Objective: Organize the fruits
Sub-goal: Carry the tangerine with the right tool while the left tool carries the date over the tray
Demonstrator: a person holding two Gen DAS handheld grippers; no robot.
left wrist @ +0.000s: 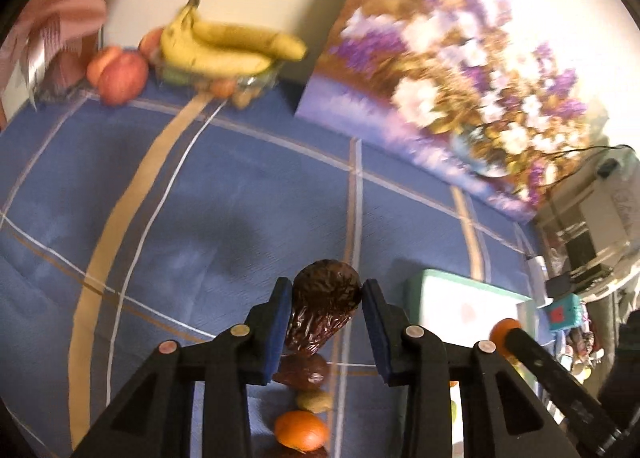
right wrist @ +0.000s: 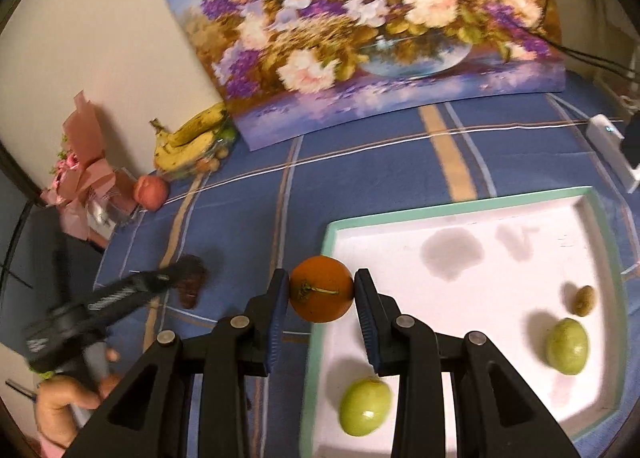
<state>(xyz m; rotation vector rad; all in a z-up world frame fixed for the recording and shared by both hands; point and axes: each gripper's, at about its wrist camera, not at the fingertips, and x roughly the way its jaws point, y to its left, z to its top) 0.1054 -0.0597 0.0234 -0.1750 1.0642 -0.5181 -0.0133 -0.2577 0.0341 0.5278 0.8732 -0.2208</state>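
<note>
We see the right hand-held gripper [right wrist: 321,294] pinching a smooth orange [right wrist: 321,289]; the left hand-held gripper [left wrist: 326,294] clamps a wrinkled brown fruit [left wrist: 326,300].

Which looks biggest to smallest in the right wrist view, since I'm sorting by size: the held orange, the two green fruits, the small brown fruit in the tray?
1. orange, though nearest the camera
2. two green fruits, alike
3. small brown fruit

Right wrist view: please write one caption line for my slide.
Right claw grips an orange at the white tray's left edge; two green fruits lie inside.
</note>
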